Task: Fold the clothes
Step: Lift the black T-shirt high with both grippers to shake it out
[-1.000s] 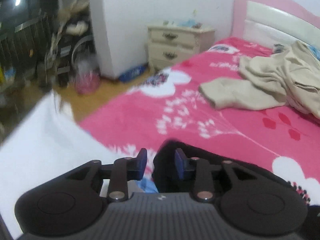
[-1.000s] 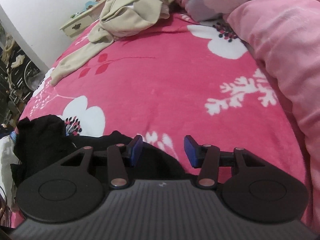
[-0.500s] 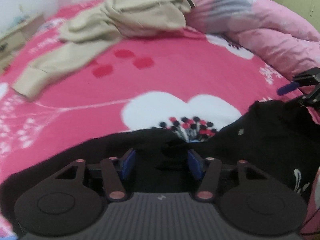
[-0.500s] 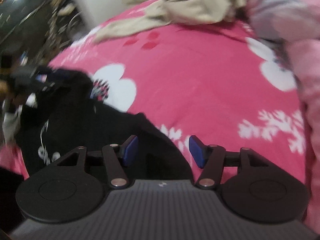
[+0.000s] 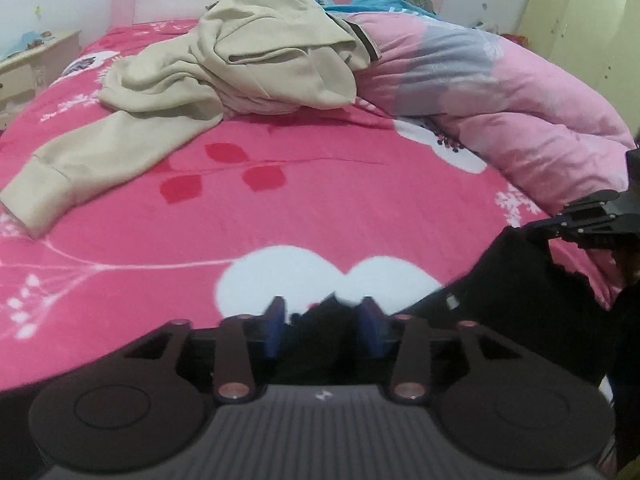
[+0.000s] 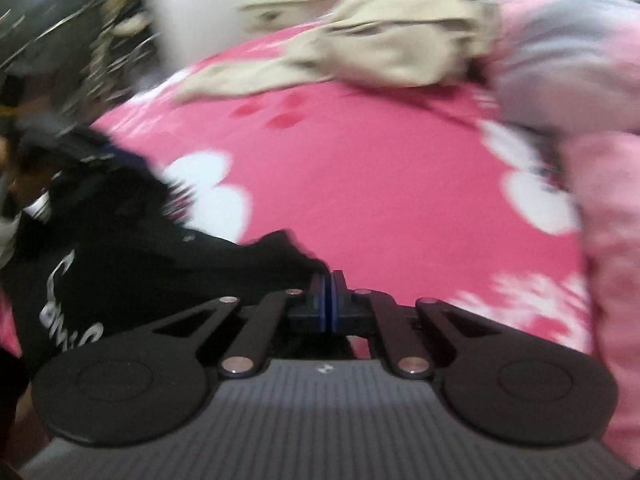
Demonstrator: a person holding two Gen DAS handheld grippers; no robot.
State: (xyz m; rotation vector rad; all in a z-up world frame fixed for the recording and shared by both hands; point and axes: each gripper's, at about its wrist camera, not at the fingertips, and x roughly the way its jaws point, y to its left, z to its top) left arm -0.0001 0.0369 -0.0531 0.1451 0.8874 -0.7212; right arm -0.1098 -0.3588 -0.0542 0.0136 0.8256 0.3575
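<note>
Black garment spread on the pink bedspread, directly ahead of and under both grippers. Right gripper clenched on its edge, pads pressed together. Left gripper half parted, black cloth between its blue pads, grip unclear. Beige hoodie far ahead.

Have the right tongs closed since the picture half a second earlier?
Yes. The right tongs had their blue pads apart over the pink bedsheet; now the pads meet, pinching the edge of the black garment.
</note>
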